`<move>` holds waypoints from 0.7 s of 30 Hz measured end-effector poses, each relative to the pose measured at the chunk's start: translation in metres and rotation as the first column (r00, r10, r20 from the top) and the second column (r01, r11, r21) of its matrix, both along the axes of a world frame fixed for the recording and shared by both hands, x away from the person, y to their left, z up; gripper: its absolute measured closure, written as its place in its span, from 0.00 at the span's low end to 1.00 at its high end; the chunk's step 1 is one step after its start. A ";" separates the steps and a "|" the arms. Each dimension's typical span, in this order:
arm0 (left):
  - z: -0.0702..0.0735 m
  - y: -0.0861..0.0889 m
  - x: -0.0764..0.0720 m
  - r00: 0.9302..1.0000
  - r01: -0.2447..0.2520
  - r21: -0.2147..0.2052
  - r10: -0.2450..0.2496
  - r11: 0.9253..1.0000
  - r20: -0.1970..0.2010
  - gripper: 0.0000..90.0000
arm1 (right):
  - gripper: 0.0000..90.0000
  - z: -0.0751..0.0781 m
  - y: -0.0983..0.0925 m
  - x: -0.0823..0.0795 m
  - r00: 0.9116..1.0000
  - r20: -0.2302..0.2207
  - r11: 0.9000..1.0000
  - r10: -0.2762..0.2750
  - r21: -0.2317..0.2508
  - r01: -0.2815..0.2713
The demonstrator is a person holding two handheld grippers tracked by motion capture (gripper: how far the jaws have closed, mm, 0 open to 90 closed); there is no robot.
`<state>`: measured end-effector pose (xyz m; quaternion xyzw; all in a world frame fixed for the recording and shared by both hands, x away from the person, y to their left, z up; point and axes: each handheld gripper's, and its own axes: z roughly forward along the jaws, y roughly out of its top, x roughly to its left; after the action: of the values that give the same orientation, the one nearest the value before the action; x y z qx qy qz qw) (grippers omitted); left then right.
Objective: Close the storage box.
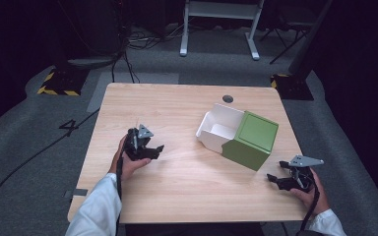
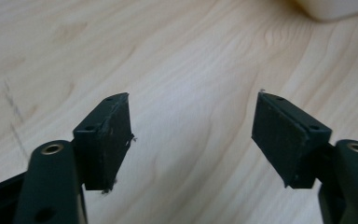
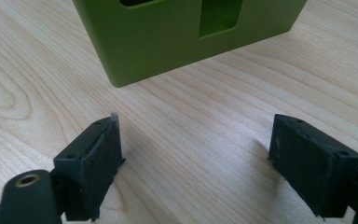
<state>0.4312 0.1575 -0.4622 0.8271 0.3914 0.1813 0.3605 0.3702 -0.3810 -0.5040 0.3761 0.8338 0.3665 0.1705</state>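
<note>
A pale wooden table [image 1: 177, 113] sits on grey carpet in a dark room, and I work from its near edge with a gripper in each hand.

Nearest to me, my right gripper [image 1: 281, 181] rests low by the table's right front corner, its grey three-cornered plate on top and its cable trailing back past my wrist. Its jaws stand wide apart with nothing between them. The right gripper view shows bare wood grain in the gap between the two black pads [image 3: 98, 163], and just beyond them a detail the high view does not give: the near wall of the green box [image 3: 186, 32] has cut-out openings in it.

A little farther in, on the left half, my left gripper [image 1: 152, 150] lies in my left hand [image 1: 127, 160], a white sleeve [image 1: 98, 209] behind it. Its jaws are also spread and empty. The left gripper view looks along the table top and catches a rounded white corner [image 2: 333, 8] at its upper right edge.

From above, that white thing reads as an open white bin [image 1: 217, 127], and the green box [image 1: 251, 140] sits touching its right side, both right of the table's centre and between my grippers in depth. Beyond them a small round grommet [image 1: 228, 99] marks the far edge. On the floor behind stand a white frame's legs [image 1: 219, 29], loose cables and yellow-black striped bases.
</note>
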 end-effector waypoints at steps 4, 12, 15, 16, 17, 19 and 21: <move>0.005 -0.021 0.018 1.000 0.017 -0.021 -0.016 1.000 0.019 0.35 | 0.19 0.000 0.000 -0.001 1.000 0.001 1.000 -0.001 0.000 0.001; 0.012 -0.057 0.050 0.998 0.011 -0.077 -0.006 0.997 0.058 0.36 | 0.19 0.000 0.000 -0.001 1.000 0.001 1.000 -0.001 0.001 0.001; 0.010 -0.068 0.058 0.999 0.023 -0.102 -0.019 0.994 0.039 0.39 | 0.19 0.000 0.000 -0.001 1.000 0.002 1.000 -0.002 0.000 0.002; 0.010 -0.068 0.058 0.999 0.023 -0.102 -0.019 0.994 0.039 0.39 | 0.19 0.000 0.000 -0.001 1.000 0.002 1.000 -0.002 0.000 0.002; 0.008 -0.075 0.061 0.999 0.034 -0.105 -0.031 0.994 0.027 0.39 | 0.19 0.000 0.000 -0.001 1.000 0.001 1.000 -0.002 0.000 0.002; 0.007 -0.078 0.063 0.999 0.043 -0.102 -0.040 0.994 0.027 0.39 | 0.19 0.000 0.000 -0.001 1.000 0.002 1.000 -0.002 0.000 0.002; 0.006 -0.084 0.064 0.998 0.055 -0.114 -0.053 0.992 0.020 0.41 | 0.19 0.000 0.000 -0.001 1.000 0.002 1.000 -0.002 0.000 0.002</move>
<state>0.4952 0.0734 -0.4564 0.8138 0.3756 0.1556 0.4153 0.3694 -0.3811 -0.5039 0.3766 0.8333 0.3665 0.1715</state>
